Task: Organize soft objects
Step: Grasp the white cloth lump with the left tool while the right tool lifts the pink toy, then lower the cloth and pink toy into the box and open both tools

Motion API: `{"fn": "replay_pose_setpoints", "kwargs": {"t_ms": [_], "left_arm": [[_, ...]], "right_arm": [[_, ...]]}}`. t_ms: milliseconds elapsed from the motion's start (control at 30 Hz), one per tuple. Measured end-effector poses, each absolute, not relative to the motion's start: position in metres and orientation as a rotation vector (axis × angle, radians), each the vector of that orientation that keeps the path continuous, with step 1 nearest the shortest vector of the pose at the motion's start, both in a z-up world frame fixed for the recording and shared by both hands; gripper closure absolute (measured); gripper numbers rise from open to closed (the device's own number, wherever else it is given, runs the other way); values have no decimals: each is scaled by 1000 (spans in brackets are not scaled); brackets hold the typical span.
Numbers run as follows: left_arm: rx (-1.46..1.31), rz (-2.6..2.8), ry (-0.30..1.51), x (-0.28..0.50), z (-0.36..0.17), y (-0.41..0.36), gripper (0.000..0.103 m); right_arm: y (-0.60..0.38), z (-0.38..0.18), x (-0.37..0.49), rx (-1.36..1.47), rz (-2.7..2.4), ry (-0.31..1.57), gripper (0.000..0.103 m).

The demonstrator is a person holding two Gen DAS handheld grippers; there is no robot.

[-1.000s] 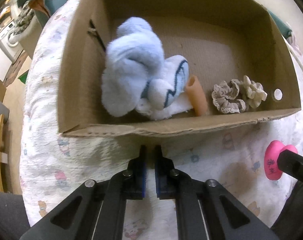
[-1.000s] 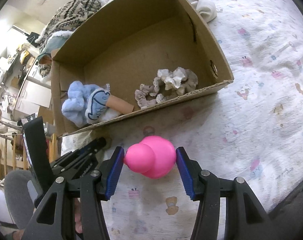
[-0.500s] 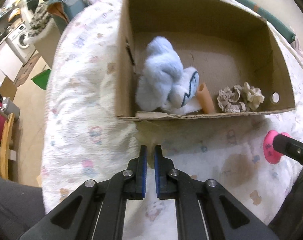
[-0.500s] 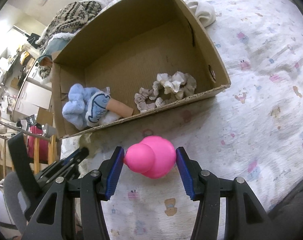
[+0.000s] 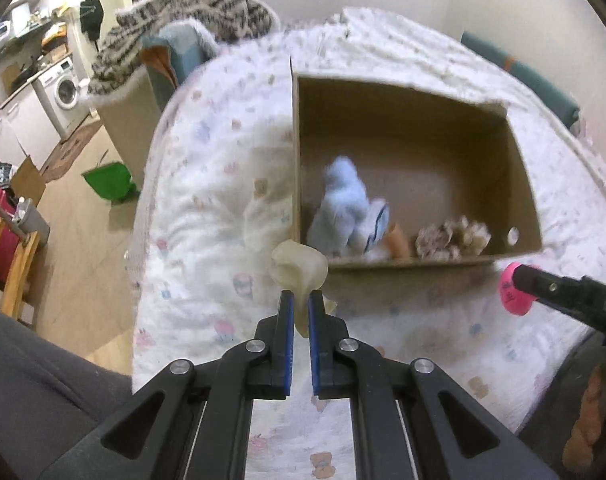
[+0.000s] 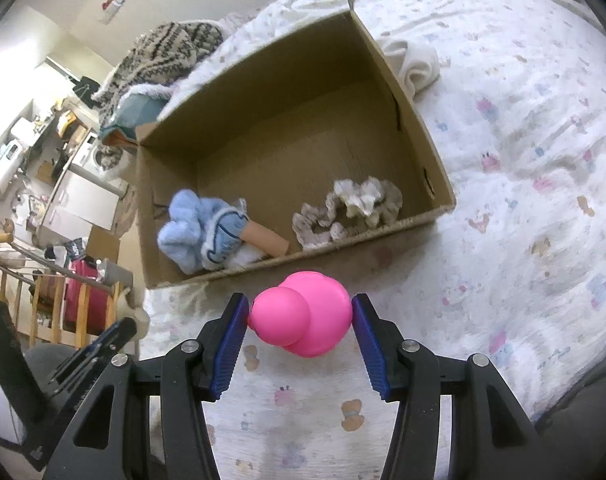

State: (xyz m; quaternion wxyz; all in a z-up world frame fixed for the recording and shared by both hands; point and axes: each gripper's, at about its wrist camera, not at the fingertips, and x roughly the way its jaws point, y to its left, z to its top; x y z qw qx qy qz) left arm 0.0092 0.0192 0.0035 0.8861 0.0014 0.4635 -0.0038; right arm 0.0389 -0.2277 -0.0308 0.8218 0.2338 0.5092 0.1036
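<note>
Left claw (image 5: 299, 312): pinched on cream cloth (image 5: 300, 267), near box (image 5: 417, 262) corner.
Right claw (image 6: 300, 322): clamping pink toy (image 6: 303, 320), before box front edge.

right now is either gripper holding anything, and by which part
Left gripper pinches a cream soft piece by its lower end. Right gripper clamps the pink toy across its sides.

The right gripper (image 6: 300, 322) clamps a pink toy (image 6: 301, 319). Just beyond its fingertips sits the cardboard box (image 6: 407, 108), holding scrunchies (image 6: 345, 208).

A home: quilted bed (image 5: 207, 184), washing machine (image 5: 65, 92), wooden chair (image 5: 11, 256).
</note>
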Motion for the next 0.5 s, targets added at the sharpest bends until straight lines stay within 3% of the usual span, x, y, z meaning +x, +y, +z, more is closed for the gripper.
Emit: {"fn": "replay_pose_setpoints", "kwargs": {"t_ms": [500], "left_arm": [[36,-54,834,61,60,7,96]], "right_arm": [[-244,20,69,476,252,934,47]]}}
